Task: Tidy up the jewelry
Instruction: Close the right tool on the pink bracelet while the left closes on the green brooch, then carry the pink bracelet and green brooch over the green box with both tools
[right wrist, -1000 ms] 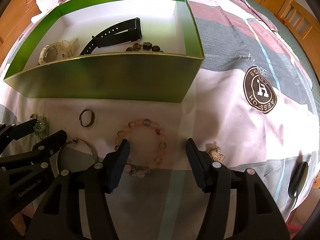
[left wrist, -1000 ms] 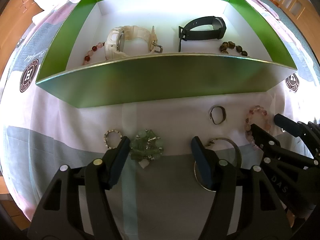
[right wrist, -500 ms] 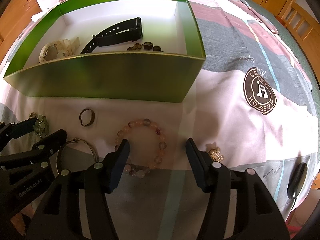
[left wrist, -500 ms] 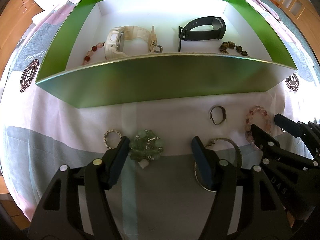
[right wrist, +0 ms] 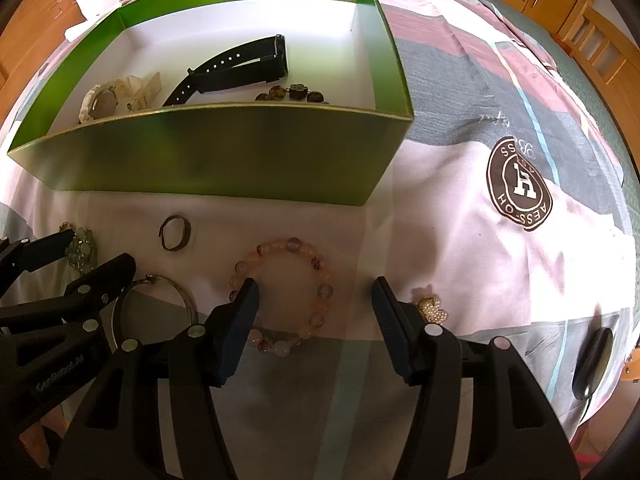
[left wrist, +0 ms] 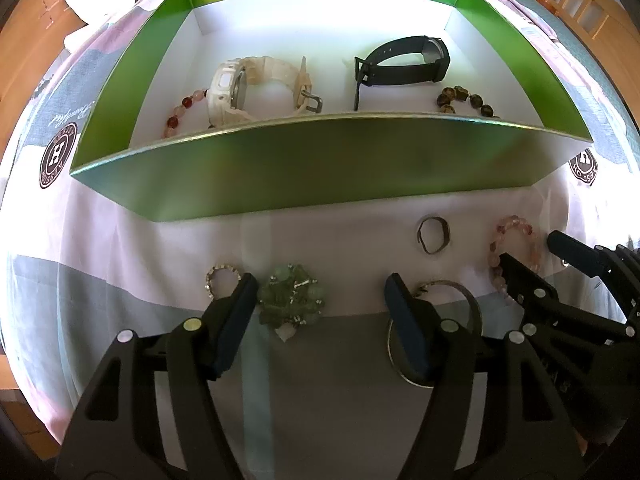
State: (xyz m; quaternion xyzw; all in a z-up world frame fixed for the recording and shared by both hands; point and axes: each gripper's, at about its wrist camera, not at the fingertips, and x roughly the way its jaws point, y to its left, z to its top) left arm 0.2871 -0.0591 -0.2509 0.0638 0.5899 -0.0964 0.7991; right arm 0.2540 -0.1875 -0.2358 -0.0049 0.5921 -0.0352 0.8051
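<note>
Green box (left wrist: 304,168), white watch (left wrist: 240,88), black watch (left wrist: 404,64) inside

A green box (left wrist: 304,160) lined white, a black watch (left wrist: 404,62), and a seemingly cream watch (left wrist: 240,88) are seen.

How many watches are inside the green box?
2. The white watch lies on the left of the green box floor; the black watch lies on the right. The front wall may hide more.
</note>
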